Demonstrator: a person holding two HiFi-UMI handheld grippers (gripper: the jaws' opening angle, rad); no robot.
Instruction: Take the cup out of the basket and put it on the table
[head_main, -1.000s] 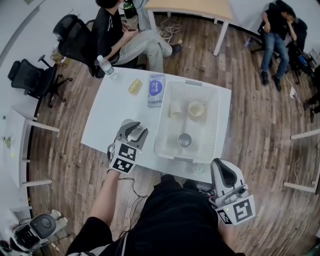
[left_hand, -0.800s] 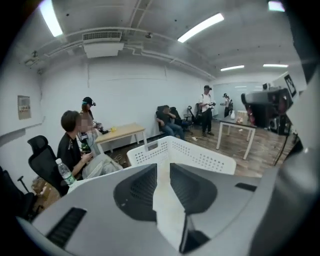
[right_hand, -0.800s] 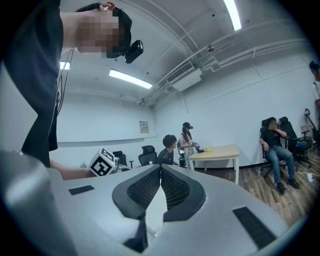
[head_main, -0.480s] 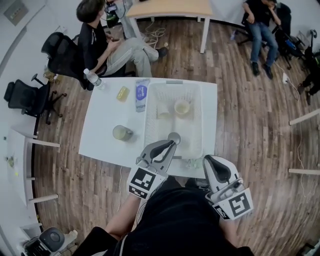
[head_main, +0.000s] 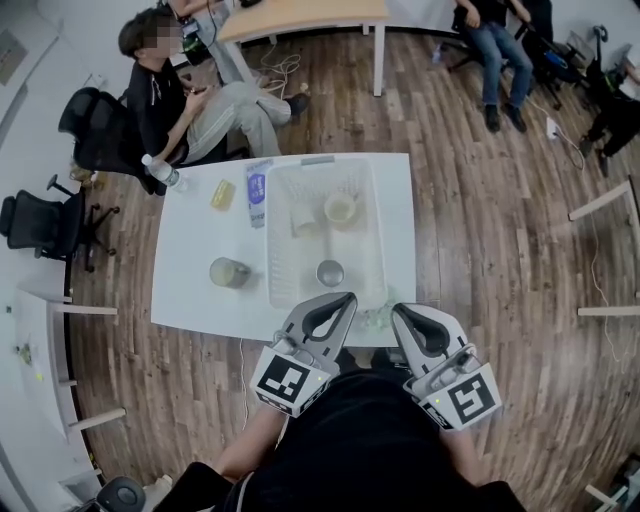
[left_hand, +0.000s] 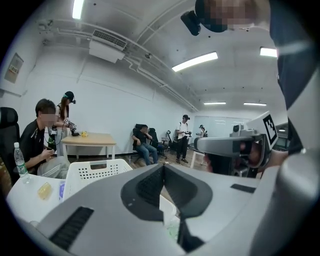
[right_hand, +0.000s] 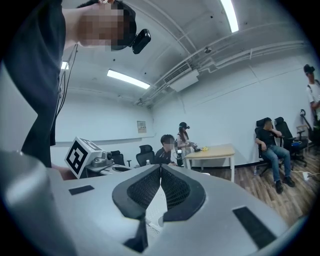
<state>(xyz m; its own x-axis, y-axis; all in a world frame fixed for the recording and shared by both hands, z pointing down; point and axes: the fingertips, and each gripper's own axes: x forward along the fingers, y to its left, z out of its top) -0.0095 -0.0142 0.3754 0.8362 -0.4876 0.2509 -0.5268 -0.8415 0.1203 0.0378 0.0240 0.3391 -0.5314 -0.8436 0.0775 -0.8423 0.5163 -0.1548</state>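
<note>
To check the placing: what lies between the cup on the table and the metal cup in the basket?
Head view: a strip of bare table and the side wall of the basket, nothing else.

Office-like lab: wood floor (head_main: 480, 200), swivel chairs (head_main: 38, 218), wooden desk (head_main: 300, 12), ceiling strip lights (left_hand: 196, 61).

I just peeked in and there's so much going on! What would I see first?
Two grey grippers, the left gripper and the right gripper, both shut and empty, poke out at the near edge of the white table. On it stands a big white basket with a shiny metal cup inside. A see-through cup sits on the table, left of the basket in the head view.
</note>
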